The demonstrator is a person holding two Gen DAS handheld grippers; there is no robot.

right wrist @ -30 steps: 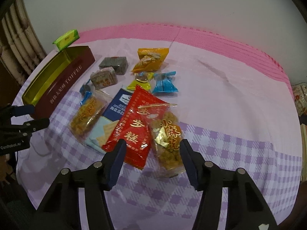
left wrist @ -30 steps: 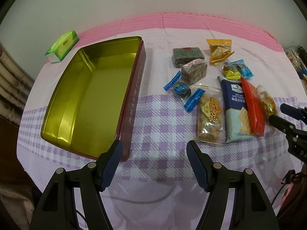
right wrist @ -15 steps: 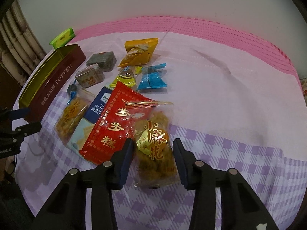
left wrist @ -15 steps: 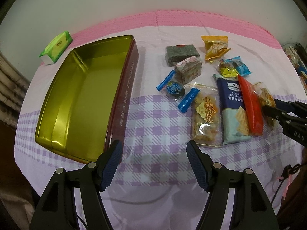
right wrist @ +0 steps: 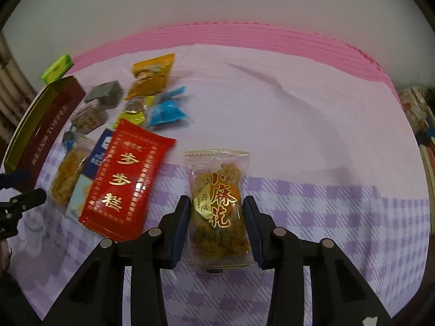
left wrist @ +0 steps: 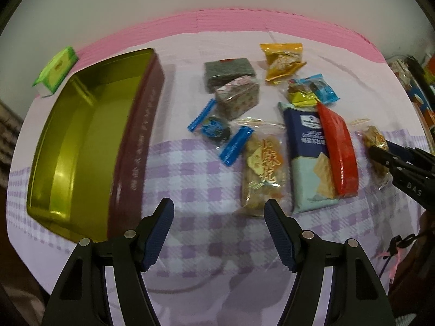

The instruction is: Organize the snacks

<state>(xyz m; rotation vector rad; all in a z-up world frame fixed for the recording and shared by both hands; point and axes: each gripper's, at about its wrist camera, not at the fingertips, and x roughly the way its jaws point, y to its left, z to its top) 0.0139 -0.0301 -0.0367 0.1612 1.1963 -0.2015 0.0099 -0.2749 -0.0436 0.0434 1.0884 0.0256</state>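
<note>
Clear snack bag (right wrist: 217, 209), golden twists inside, clamped by right gripper (right wrist: 216, 218) tilted down; left gripper (left wrist: 218, 226) gapes wide, empty, tin (left wrist: 81, 146) at 10 o'clock.

**Dim light, bowed edges**

We see both views dim and warm, the corners black from the fisheye rim. The table's far edge bows hard. The tin (left wrist: 81, 141) looks motion-smeared, its lettering unreadable in the left view. Glare streaks the red packet (right wrist: 127, 179). Soft shadows fall beneath the fingers; the light perhaps comes from above.
</note>
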